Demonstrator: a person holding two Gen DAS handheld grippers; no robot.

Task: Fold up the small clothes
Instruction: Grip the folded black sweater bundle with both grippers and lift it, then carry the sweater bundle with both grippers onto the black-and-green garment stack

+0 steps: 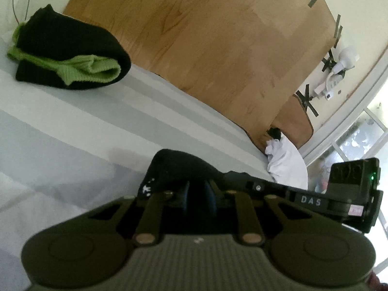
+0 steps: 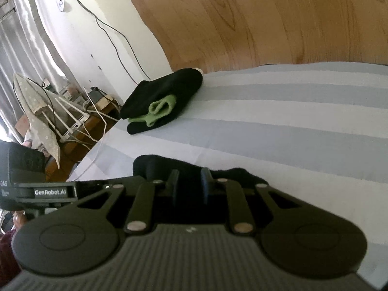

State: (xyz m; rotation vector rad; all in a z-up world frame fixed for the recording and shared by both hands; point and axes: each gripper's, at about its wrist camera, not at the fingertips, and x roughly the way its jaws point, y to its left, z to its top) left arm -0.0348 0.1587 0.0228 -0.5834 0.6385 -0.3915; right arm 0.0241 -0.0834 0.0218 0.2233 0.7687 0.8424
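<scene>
Black folded garment (image 2: 161, 100) on striped bedsheet (image 2: 291, 126)

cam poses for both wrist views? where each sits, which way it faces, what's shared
Left wrist: on the left gripper, looking along its fingers over the striped bed sheet toward the wooden headboard; right gripper body at right.
Right wrist: on the right gripper, facing the headboard and left wall; left gripper body at left.
Shared: black sock at both fingertips, folded black-and-green pair beyond.
</scene>
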